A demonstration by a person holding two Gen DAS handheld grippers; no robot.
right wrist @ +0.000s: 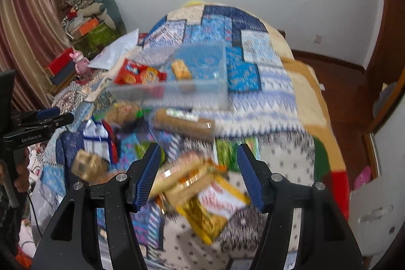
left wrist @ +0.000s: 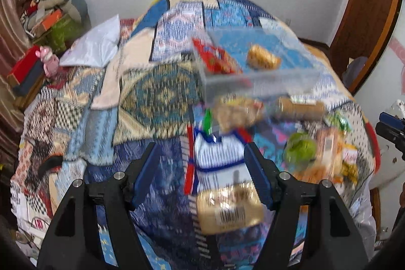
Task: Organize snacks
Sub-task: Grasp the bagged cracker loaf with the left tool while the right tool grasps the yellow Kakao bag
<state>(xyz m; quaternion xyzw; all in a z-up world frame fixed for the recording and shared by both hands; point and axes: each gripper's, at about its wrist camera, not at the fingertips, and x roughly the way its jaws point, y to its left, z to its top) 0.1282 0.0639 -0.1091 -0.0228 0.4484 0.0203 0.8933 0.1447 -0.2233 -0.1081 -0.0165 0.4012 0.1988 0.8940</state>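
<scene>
Snacks lie scattered across the patchwork quilt (left wrist: 162,92) of a bed, and you hold both tools above them with nothing gripped. Your left gripper (left wrist: 202,168) has its jaws spread wide apart, framing a blue-and-white packet (left wrist: 217,153) and, nearer the camera, a gold-wrapped pack (left wrist: 229,209) with a barcode; neither is touched by the pads as far as the blurred view shows. Your right gripper (right wrist: 198,170) is likewise wide apart, poised over a loose heap of yellow and gold packets (right wrist: 205,196), with a green packet (right wrist: 225,151) just beyond.

Farther out, a long tan biscuit sleeve (right wrist: 183,122) and a crumpled bag of brown snacks (right wrist: 121,113) lie just in front of a clear plastic box (right wrist: 177,90). Inside that box sit two items: a red biscuit pack (right wrist: 139,75) at its left side and a small golden-wrapped piece (right wrist: 181,70) near the middle.

By the look of it the sorting is at an early stage. Two snacks are in the box; most of the pile, at least seven or eight packets, is on the quilt outside it. Both views are smeared by motion, so labels cannot be read. Beyond the bed, stacked boxes (left wrist: 48,24) and a pink toy (left wrist: 49,60) crowd the left wall.
</scene>
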